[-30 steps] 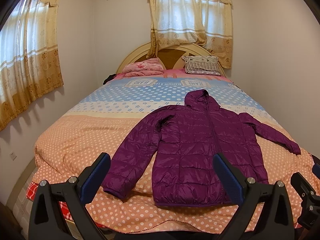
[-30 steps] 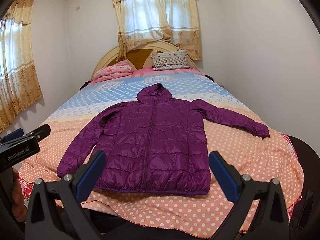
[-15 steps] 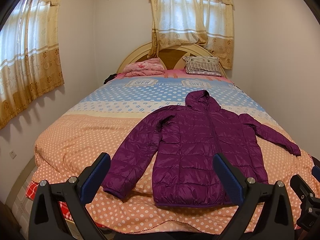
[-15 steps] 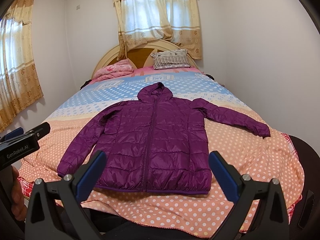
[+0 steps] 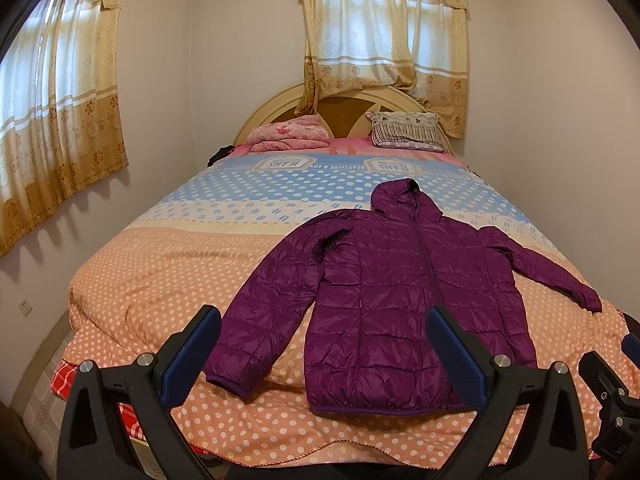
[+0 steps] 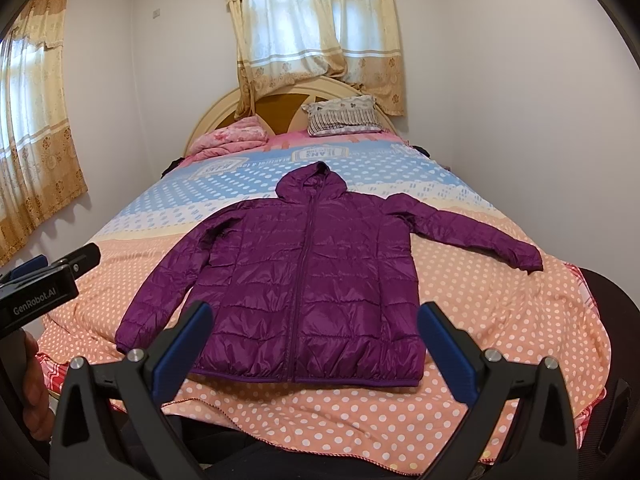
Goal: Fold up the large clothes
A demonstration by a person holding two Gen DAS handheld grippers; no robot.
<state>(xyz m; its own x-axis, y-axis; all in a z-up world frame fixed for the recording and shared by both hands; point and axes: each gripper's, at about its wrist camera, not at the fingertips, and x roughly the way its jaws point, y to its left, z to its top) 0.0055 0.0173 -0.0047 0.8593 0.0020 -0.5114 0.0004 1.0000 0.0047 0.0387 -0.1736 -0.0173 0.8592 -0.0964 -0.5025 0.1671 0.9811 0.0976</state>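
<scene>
Both grippers are spread wide and hold nothing. From its own camera, the left gripper [image 5: 320, 354] shows two black arms ending in blue pads [image 5: 192, 356], far apart, hanging in the air short of the foot of the bed. The right gripper [image 6: 314, 350] looks the same from its camera — blue pads wide apart, touching no cloth. The left gripper's black body also shows at the left edge of the right view, with a bit of the person's hand [image 6: 34, 396] below it.

A purple hooded puffer jacket [image 6: 308, 280] lies flat on the bed [image 5: 160, 280], front side up and zipped closed. Its hood points toward the headboard and its hem sits near the foot of the bed, closest to the grippers. Both sleeves are spread outward: the left sleeve [image 5: 256, 320] angles down toward the near edge, and the right sleeve [image 6: 472, 236] reaches out toward the wall side. The bedspread is peach with white dots near the foot and blue farther up. A pink blanket [image 5: 290, 138] and a striped pillow [image 5: 406, 134] rest at the head of the bed, well apart from the jacket.

Folding looks not yet begun — the jacket is fully laid out and untouched. A likely first move is to reach down, pinch a sleeve cuff or a shoulder, and bring it across the chest. The slick quilted fabric may slide, so a firm pinch would help.
</scene>
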